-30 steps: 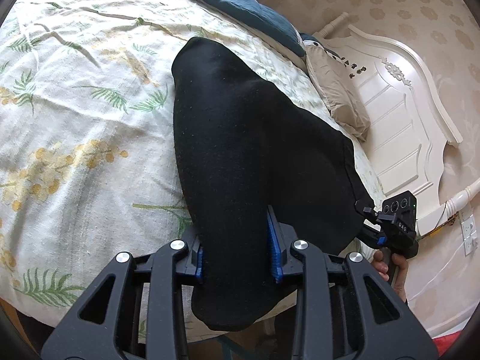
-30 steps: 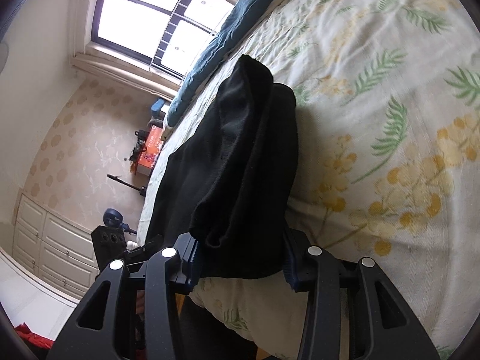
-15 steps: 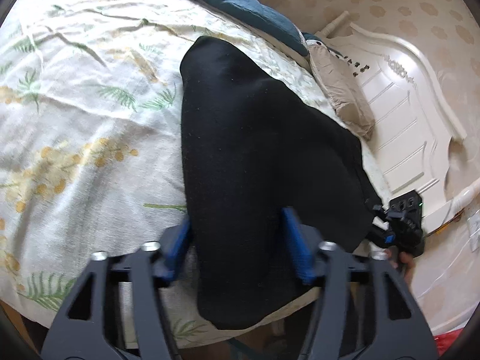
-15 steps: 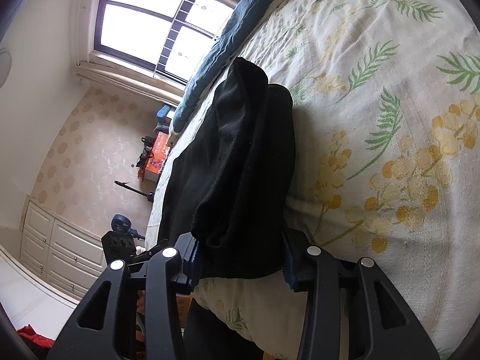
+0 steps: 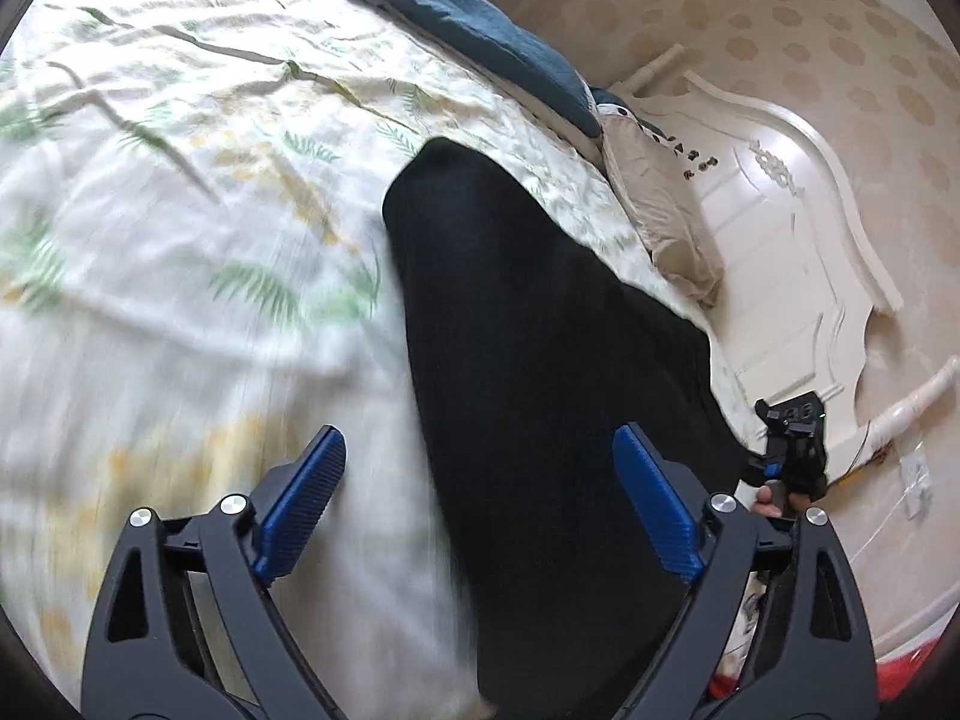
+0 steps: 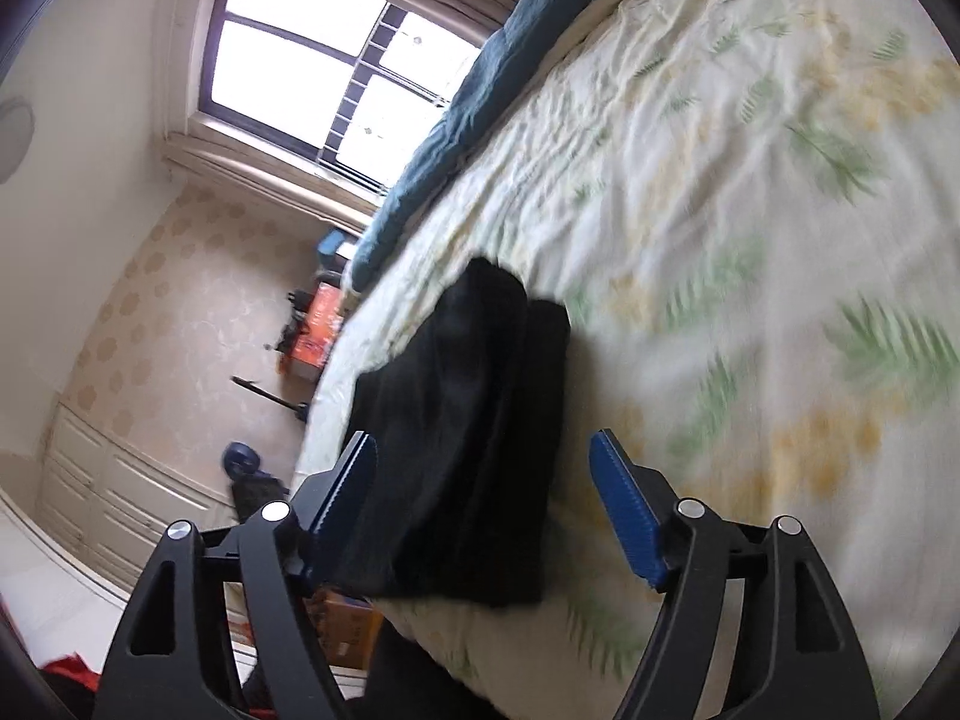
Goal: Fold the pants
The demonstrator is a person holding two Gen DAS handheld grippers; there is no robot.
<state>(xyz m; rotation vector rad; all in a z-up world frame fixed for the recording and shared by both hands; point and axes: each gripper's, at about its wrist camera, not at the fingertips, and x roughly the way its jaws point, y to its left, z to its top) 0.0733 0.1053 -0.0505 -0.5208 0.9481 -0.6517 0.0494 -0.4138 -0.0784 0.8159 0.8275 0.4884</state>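
Both grippers, left (image 5: 480, 495) and right (image 6: 483, 507), are showing their 2 jaws spread wide, gripping nothing. Pants (image 5: 540, 372) are lying in a narrow layered stack at the bed (image 5: 180, 240) edge, running inward from it. Judgement: jaws are standing apart because the fold is laid; smoothing is possibly remaining.

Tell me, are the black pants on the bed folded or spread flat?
Folded. The black pants lie on the bedspread as a narrow stack with layered edges. Both grippers, left gripper and right gripper, are open.
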